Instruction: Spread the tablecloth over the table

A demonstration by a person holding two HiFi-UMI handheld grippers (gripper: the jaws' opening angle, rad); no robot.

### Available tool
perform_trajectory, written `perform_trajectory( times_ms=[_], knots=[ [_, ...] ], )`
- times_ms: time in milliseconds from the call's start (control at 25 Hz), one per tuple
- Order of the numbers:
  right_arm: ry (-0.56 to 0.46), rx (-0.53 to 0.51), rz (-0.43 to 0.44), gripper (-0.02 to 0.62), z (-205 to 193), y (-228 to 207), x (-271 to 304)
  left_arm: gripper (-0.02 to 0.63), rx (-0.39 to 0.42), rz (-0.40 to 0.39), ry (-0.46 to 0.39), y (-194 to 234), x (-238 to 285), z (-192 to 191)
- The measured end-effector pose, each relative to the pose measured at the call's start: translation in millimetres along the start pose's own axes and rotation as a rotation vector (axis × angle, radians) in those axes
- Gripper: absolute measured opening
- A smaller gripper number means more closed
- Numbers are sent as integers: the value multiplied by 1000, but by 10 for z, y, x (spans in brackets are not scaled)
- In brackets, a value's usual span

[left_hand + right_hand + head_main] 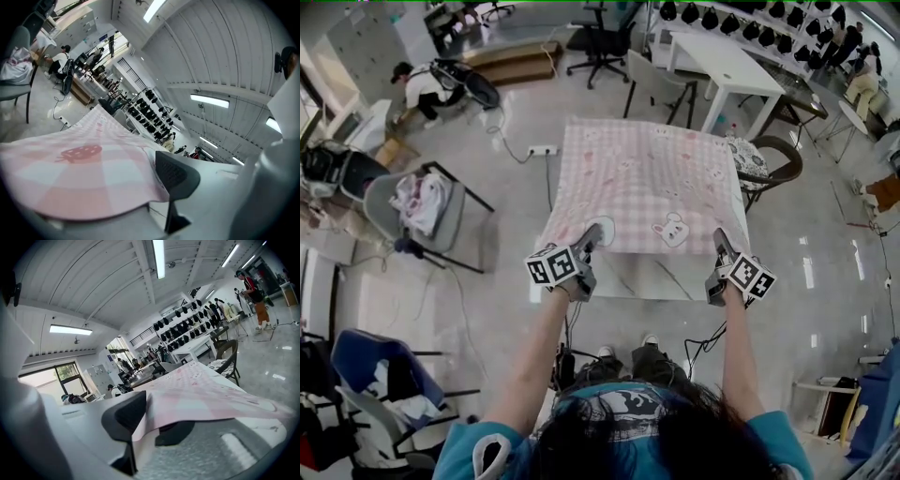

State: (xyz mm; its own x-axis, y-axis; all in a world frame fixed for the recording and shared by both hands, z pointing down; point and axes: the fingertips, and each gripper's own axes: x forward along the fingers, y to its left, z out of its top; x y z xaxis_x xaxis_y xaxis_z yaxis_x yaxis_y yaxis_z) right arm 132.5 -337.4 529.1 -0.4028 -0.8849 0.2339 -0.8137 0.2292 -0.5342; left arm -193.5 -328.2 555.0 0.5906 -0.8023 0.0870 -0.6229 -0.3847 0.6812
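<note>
Pinching the near left corner of the pink checked tablecloth [647,178], the left claw [592,232] is closed on the fabric. The right claw [720,239] has its jaws slightly apart, with the near right corner loose between them. Ahead of both claws, the cloth lies flat over the table [628,278].

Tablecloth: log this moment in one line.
tablecloth covers table except near strip; left gripper shut on edge; right gripper open, edge between jaws
</note>
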Motion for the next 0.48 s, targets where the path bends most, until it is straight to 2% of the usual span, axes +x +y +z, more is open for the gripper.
perform_trajectory(
  times_ms=[120, 480],
  knots=[
    [35, 25, 10, 54, -117, -132, -117, 64, -78, 20, 42, -1, -30, -312],
    [136, 194, 27, 54, -772, -521, -432, 71, -156, 175, 156, 199, -275, -1118]
  ],
)
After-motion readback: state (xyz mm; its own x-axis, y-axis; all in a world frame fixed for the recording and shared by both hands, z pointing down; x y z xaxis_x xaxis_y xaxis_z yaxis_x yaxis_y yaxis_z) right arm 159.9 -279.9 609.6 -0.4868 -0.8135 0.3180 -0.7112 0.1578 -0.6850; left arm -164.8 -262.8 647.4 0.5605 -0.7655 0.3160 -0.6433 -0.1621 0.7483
